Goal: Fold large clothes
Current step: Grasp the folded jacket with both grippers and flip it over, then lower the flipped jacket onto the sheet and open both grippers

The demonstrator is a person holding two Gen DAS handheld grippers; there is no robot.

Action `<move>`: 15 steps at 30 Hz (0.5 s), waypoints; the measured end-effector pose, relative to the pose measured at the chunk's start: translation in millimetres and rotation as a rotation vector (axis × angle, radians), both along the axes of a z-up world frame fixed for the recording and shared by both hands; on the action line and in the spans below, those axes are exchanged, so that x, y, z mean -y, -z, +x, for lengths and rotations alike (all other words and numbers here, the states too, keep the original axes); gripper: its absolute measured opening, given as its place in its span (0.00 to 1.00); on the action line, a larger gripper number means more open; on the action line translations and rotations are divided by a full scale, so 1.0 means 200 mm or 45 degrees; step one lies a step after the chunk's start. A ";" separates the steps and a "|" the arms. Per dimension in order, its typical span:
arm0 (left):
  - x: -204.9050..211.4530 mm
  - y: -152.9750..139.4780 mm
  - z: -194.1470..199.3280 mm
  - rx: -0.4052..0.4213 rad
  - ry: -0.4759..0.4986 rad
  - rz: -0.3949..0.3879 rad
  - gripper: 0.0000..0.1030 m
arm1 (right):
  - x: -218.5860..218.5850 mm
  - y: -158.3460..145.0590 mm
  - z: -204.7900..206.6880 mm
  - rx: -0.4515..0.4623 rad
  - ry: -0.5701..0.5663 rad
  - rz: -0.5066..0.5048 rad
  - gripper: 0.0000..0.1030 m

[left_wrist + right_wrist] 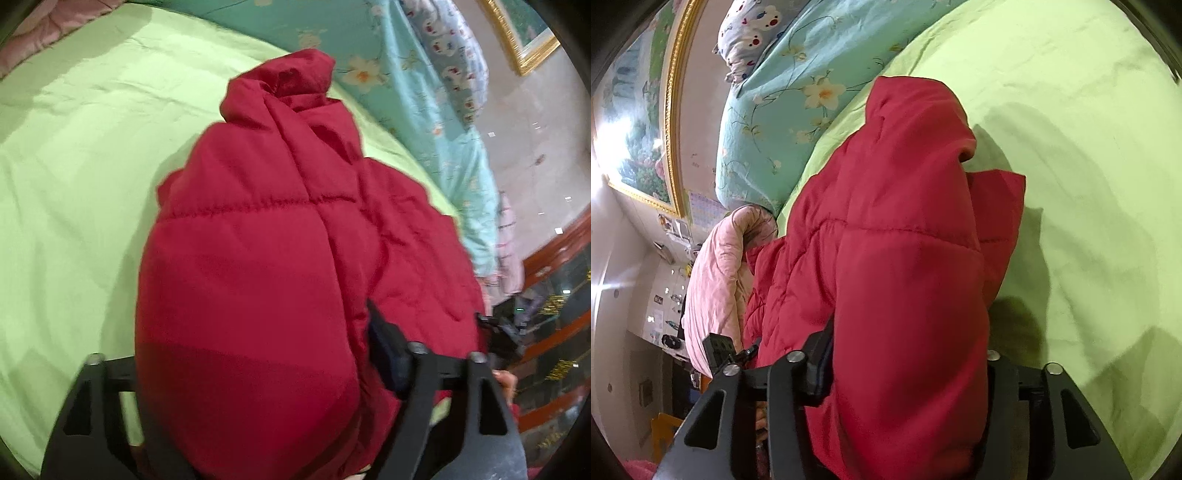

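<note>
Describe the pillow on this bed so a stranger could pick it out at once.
Start at the bed's light green sheet, where the red padded jacket lies. Past the jacket, a turquoise quilt with white flowers is heaped along the wall side. The pillow sits at the quilt's far end, near the gold-framed picture: pale blue-grey, printed with small white cartoon animals with red dots, not flowers.
</note>
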State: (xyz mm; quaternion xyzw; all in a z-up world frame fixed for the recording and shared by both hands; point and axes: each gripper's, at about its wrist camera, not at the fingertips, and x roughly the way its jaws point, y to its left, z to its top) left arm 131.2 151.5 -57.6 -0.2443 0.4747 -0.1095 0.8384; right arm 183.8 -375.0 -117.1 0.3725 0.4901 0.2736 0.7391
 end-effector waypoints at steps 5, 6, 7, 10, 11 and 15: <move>0.00 -0.01 -0.01 -0.013 -0.005 0.066 0.92 | 0.01 0.02 -0.02 -0.007 0.010 -0.009 0.61; -0.01 -0.01 -0.02 -0.016 -0.008 0.071 0.92 | 0.01 0.02 -0.02 -0.006 0.012 -0.019 0.65; -0.01 -0.02 -0.02 -0.017 -0.013 0.076 0.92 | 0.00 0.01 -0.01 -0.008 0.015 -0.028 0.67; -0.02 -0.05 -0.04 -0.013 -0.043 0.105 0.93 | 0.01 0.00 -0.02 -0.012 0.027 -0.050 0.69; -0.03 -0.07 -0.05 -0.007 -0.058 0.130 0.94 | 0.01 -0.01 -0.03 -0.012 0.033 -0.057 0.71; -0.05 -0.13 -0.09 0.030 -0.099 0.242 0.98 | 0.01 -0.05 -0.05 -0.004 0.055 -0.108 0.73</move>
